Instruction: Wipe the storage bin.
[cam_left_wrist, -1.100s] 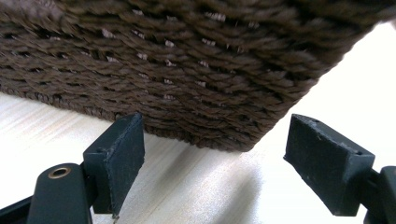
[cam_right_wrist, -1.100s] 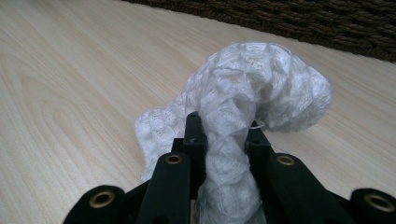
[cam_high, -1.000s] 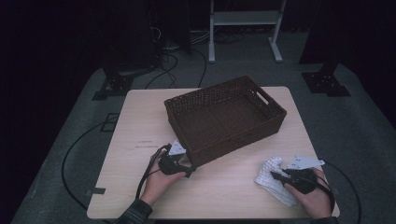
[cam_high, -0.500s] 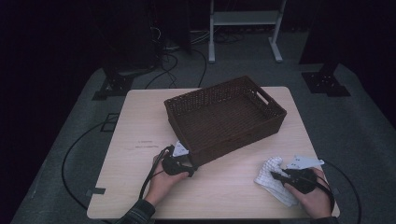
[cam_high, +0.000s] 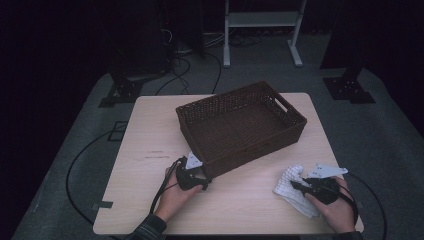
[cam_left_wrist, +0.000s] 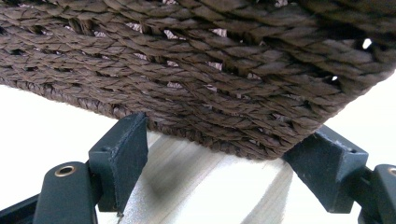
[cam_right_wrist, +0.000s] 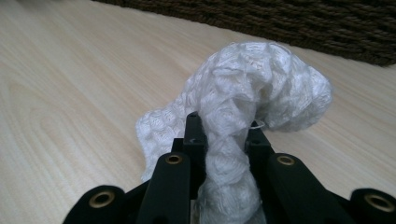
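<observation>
A dark brown woven basket (cam_high: 240, 127) stands empty in the middle of the table. My left gripper (cam_high: 199, 178) is at its near left corner. In the left gripper view this gripper (cam_left_wrist: 224, 156) is open, its two jaws wide apart on either side of the bottom corner of the basket (cam_left_wrist: 210, 70). A white knitted cloth (cam_high: 290, 189) lies crumpled on the table at the near right. My right gripper (cam_high: 299, 186) is shut on it. In the right gripper view the cloth (cam_right_wrist: 261, 88) bulges up between and beyond the pinching jaws of the right gripper (cam_right_wrist: 225, 135).
The light wooden table (cam_high: 150, 150) has bare surface left of the basket and between the two hands. Black cables (cam_high: 80, 165) trail over the grey floor at the left. A white stand (cam_high: 260, 20) and dark tripod feet (cam_high: 350, 85) sit beyond the far edge.
My left gripper has slid slightly right, closer onto the basket's near corner. The right gripper and the cloth have hardly moved.
</observation>
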